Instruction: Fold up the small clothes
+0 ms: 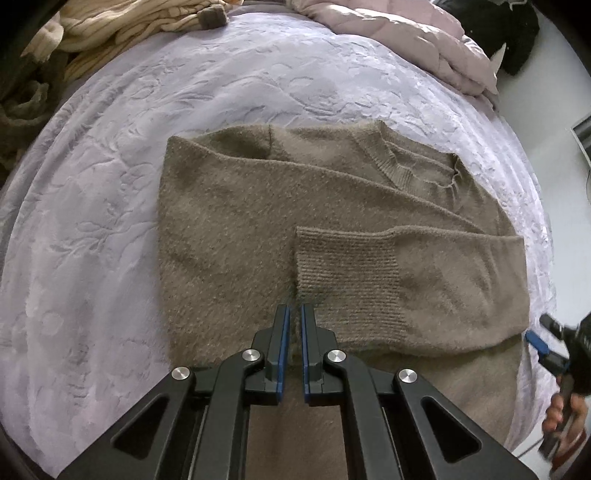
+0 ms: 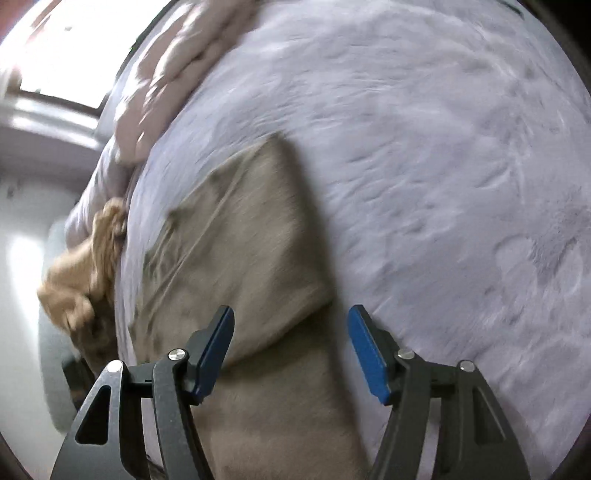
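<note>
Sweater, brown, lies partly folded on a lavender bed. Left tool pinches its near fabric; right tool gapes wide, its view motion-blurred.

Taupe-brown sweater | pale lilac bedspread, embossed floral pattern | dusty-pink quilt | cream striped knit | blue gripper pads

Ahead of my left fingers spreads the bed, covered in pale lilac embossed fabric. A brown sweater lies flat on it, just beyond my fingertips. Far off, a pink quilt is bunched to the right and cream striped clothes are heaped to the left.
</note>
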